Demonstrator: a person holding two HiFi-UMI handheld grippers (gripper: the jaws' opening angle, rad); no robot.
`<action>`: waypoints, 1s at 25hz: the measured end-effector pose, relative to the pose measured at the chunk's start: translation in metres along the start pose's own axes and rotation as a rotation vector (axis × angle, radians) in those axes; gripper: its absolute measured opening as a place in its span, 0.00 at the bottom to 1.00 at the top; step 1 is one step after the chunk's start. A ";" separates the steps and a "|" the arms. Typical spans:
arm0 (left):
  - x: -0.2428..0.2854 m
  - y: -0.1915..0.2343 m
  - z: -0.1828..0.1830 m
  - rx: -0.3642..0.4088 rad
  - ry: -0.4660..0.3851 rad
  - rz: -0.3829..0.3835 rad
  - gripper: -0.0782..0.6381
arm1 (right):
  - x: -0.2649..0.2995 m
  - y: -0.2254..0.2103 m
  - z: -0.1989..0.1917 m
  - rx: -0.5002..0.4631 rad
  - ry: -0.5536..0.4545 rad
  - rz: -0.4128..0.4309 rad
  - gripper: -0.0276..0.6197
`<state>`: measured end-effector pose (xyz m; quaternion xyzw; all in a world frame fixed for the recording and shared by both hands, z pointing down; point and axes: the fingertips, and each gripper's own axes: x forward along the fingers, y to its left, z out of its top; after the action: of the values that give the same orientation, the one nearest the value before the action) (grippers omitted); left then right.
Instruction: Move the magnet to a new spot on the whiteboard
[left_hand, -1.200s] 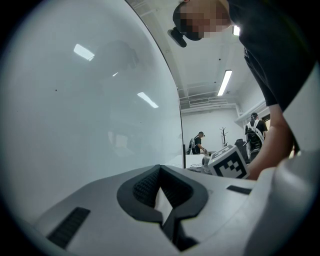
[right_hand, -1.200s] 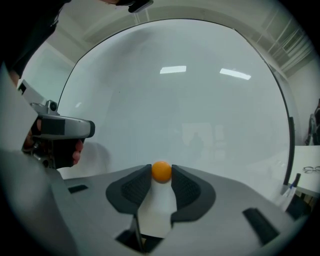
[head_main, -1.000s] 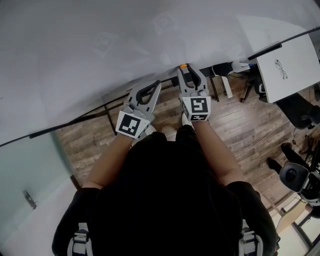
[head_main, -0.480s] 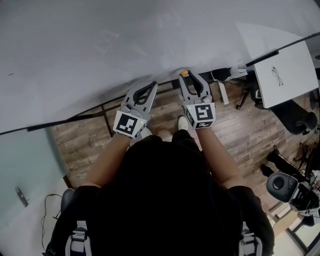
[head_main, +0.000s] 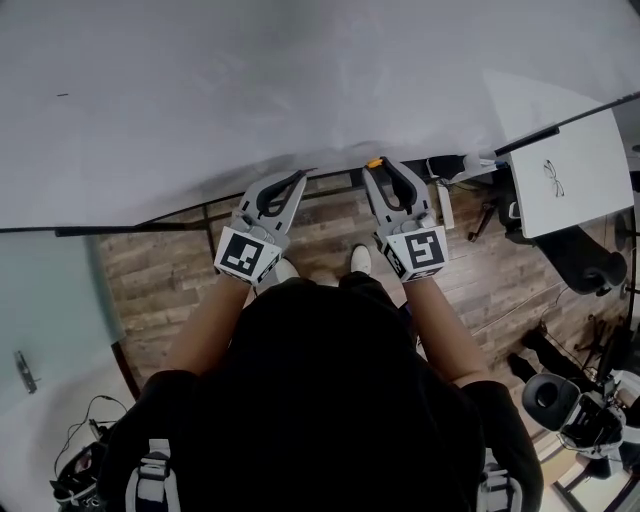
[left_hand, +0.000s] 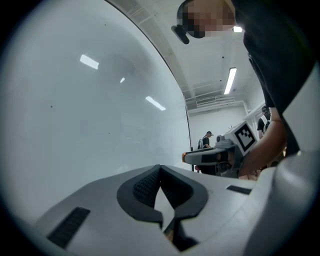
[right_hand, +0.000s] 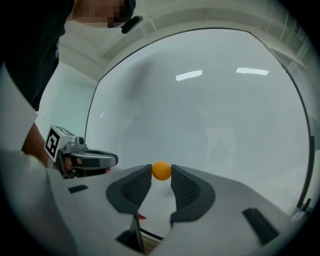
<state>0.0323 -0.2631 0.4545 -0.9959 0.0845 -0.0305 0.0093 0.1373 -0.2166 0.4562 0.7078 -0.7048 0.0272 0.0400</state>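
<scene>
right gripper (right_hand: 161, 176): jaws narrowly apart, pinching the orange magnet (right_hand: 161, 170) at their tips.
magnet: 1, round, near the whiteboard (right_hand: 215, 115)'s lower edge; contact with the board cannot be told.
left gripper (left_hand: 160, 170): jaw tips pressed together, nothing between them, beside the whiteboard.
count: 2 grippers, 1 magnet, 1 whiteboard.

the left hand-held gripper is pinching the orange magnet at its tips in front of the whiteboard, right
No, the right hand-held gripper pinches the orange magnet at its tips in front of the whiteboard, as the right gripper view shows. The left hand-held gripper is shut on nothing.
</scene>
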 end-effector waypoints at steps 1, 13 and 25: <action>-0.002 0.001 0.002 0.000 0.000 0.007 0.11 | -0.001 0.004 0.004 -0.001 -0.007 0.022 0.23; -0.030 0.005 0.024 -0.005 0.020 0.054 0.11 | 0.003 0.040 0.038 0.043 -0.066 0.257 0.23; -0.059 0.011 0.032 -0.010 -0.003 0.117 0.11 | 0.004 0.064 0.043 0.038 -0.070 0.334 0.23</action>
<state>-0.0253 -0.2631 0.4185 -0.9893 0.1428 -0.0281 0.0061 0.0730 -0.2249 0.4150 0.5820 -0.8129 0.0223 -0.0030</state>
